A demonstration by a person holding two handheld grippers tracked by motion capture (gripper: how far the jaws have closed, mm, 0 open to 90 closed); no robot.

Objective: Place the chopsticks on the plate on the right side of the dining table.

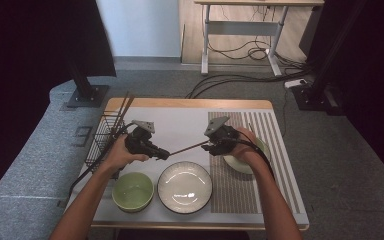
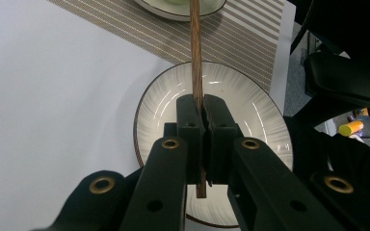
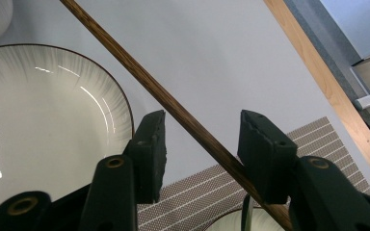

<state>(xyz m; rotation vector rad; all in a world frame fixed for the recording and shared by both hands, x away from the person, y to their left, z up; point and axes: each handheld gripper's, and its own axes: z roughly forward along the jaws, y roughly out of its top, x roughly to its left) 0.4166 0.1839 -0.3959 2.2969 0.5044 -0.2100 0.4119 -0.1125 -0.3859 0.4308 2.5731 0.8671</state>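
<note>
A single wooden chopstick (image 1: 187,147) hangs in the air between the two grippers, above the white tabletop (image 1: 180,125) and just behind the ribbed white plate (image 1: 185,186). The left gripper (image 1: 161,153) has its jaws pressed together on the stick near one end, which the left gripper view shows plainly: the stick (image 2: 196,62) runs straight up out of the clamped pads with the plate (image 2: 159,101) below. The right gripper (image 1: 209,145) is at the other end with its jaws apart; in the right gripper view the chopstick (image 3: 173,108) crosses diagonally through the gap, passing behind or against the right-hand pad, with nothing closed on it. The work looks to be about midway: the stick is already out of the wire rack (image 1: 102,137) at the table's left edge (more sticks stand in it) and is being offered across, but the handover is not done. What seems left is for the right jaws to close, the left to let go, and the stick to be set down, perhaps by the pale bowl (image 1: 240,162) on the striped placemat (image 1: 272,145). A green bowl (image 1: 133,191) sits untouched at the front left.
</note>
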